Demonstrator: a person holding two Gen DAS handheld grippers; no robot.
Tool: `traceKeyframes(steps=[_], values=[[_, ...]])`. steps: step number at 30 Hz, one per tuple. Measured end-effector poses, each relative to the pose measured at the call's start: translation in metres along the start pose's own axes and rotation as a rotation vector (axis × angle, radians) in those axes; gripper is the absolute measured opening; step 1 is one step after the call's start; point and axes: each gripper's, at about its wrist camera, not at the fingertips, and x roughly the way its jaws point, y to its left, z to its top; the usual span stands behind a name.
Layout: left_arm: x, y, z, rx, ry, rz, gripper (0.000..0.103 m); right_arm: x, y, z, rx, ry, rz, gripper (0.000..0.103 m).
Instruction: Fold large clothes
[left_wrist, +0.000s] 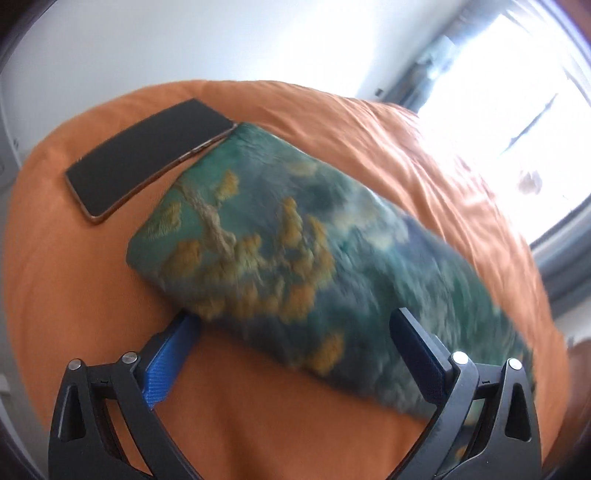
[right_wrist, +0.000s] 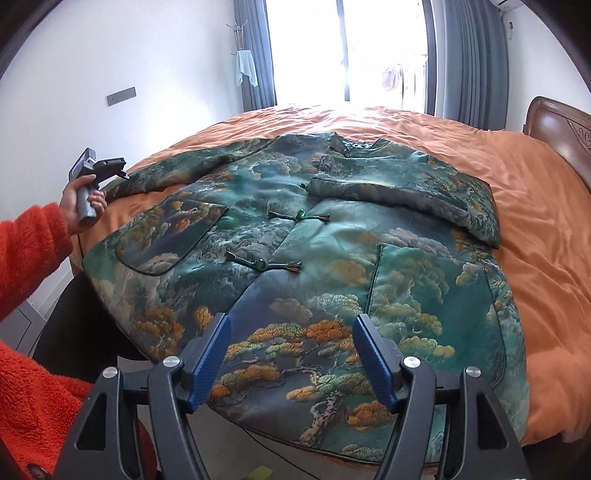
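Note:
A large green jacket (right_wrist: 303, 243) with an orange and teal tree pattern lies face up on the orange bed (right_wrist: 535, 206). Its right sleeve (right_wrist: 406, 184) is folded across the chest. Its left sleeve (left_wrist: 295, 236) stretches out to the side. My left gripper (left_wrist: 295, 317) is open, its fingers on either side of that sleeve near the cuff, one tip under the cloth edge. It also shows in the right wrist view (right_wrist: 123, 173) at the sleeve end. My right gripper (right_wrist: 291, 321) is open and empty above the jacket's hem.
A black phone (left_wrist: 147, 155) lies on the bed beside the sleeve cuff. A wooden headboard (right_wrist: 561, 129) stands at the right. A bright window with grey curtains (right_wrist: 347, 48) is behind the bed. The person's orange fleece arm (right_wrist: 29, 251) is at the left.

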Motion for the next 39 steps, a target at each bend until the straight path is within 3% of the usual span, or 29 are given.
traceKeyframes(steps=[1,3,4,5,7,9,12,16,19,22,24,26,28,30,34,35,39], values=[[0.003,0.001,0.003,-0.030,-0.004,-0.008,0.100,0.001,0.001,0.000,-0.001,0.002,-0.001,0.069],[0.002,-0.002,0.008,-0.059,-0.037,0.011,0.059,0.001,0.000,0.001,0.003,0.001,0.000,0.069],[0.001,-0.009,0.009,-0.038,-0.040,0.024,0.019,0.001,-0.001,0.001,0.005,0.001,0.001,0.069],[-0.002,-0.021,0.011,0.006,-0.039,0.010,0.013,0.002,-0.001,0.000,0.008,0.002,0.001,0.069],[-0.026,-0.054,0.007,0.133,-0.118,0.042,0.012,0.002,-0.003,-0.001,0.013,0.000,0.005,0.069],[-0.061,-0.104,-0.009,0.327,-0.225,0.040,0.012,0.003,-0.005,-0.004,0.023,0.002,0.009,0.069],[-0.117,-0.185,-0.055,0.629,-0.375,-0.032,0.012,0.007,-0.008,-0.005,0.043,0.007,0.026,0.069],[-0.168,-0.278,-0.151,0.996,-0.516,-0.145,0.012,0.011,-0.012,-0.004,0.074,0.012,0.049,0.069],[-0.169,-0.314,-0.215,1.170,-0.516,-0.212,0.013,0.006,-0.014,-0.005,0.077,-0.003,0.043,0.069],[-0.142,-0.335,-0.277,1.304,-0.462,-0.225,0.016,-0.002,-0.021,-0.008,0.092,-0.015,0.026,0.069],[-0.114,-0.337,-0.314,1.373,-0.384,-0.214,0.028,-0.006,-0.028,-0.010,0.113,-0.021,0.014,0.069],[-0.103,-0.318,-0.343,1.417,-0.339,-0.190,0.053,-0.009,-0.034,-0.013,0.132,-0.021,0.002,0.069],[-0.094,-0.306,-0.361,1.447,-0.297,-0.169,0.068,-0.012,-0.041,-0.014,0.149,-0.021,-0.010,0.069],[-0.097,-0.285,-0.372,1.475,-0.265,-0.170,0.069,-0.016,-0.048,-0.011,0.158,-0.021,-0.021,0.069],[-0.118,-0.241,-0.366,1.458,-0.229,-0.179,0.084,-0.015,-0.065,0.018,0.159,-0.017,-0.003,0.069],[-0.125,-0.227,-0.359,1.434,-0.226,-0.182,0.088,-0.013,-0.069,0.029,0.166,-0.016,0.016,0.069],[-0.128,-0.187,-0.335,1.350,-0.236,-0.127,0.090,0.020,-0.094,0.098,0.273,0.018,0.168,0.069]])
